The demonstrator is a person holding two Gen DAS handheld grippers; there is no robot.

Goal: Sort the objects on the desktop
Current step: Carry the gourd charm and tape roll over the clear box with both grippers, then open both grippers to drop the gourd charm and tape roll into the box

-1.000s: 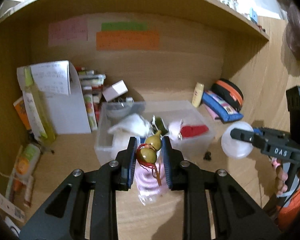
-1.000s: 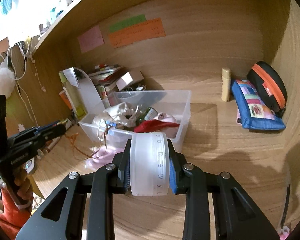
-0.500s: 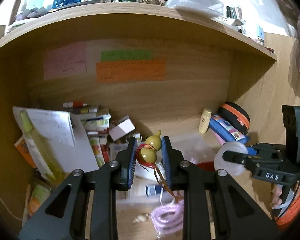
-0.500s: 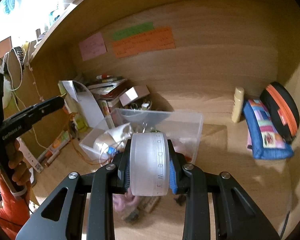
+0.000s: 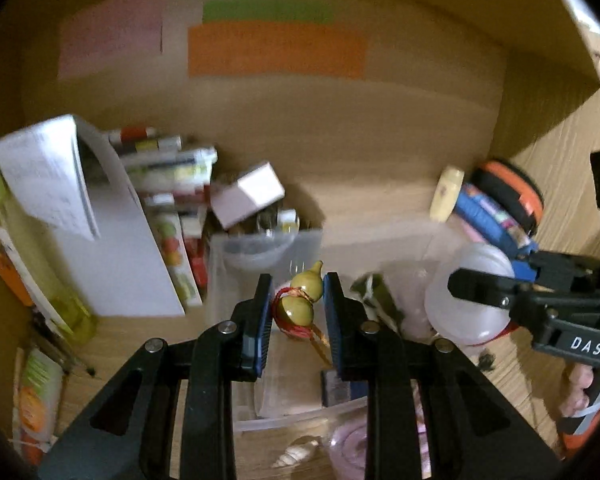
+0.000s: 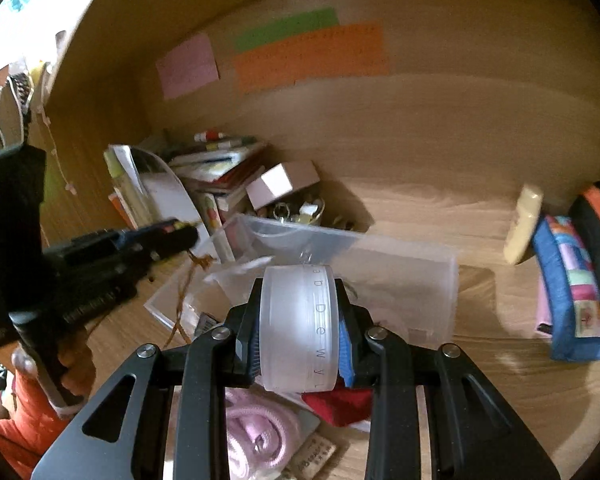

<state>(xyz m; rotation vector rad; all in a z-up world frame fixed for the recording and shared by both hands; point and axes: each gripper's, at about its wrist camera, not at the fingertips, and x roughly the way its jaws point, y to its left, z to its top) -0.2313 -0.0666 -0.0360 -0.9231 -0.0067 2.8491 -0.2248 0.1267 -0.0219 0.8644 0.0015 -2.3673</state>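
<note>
Left tongs (image 5: 296, 308) grip the gourd (image 5: 302, 303), right tongs (image 6: 300, 330) the jar (image 6: 298, 328); both now hover over the bin (image 6: 400, 256), which was farther toward 12 o'clock before.

Orange (image 5: 277, 51), green (image 5: 268, 10) and pink notes (image 5: 110, 38) stuck on the wooden back wall (image 5: 340, 128)

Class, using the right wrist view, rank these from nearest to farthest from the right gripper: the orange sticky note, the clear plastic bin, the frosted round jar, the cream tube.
1. frosted round jar: clamped in the right gripper.
2. clear plastic bin: just beyond the fingertips, on the desk.
3. cream tube: far right, leaning against the blue pouch.
4. orange sticky note: on the back wall.
</note>
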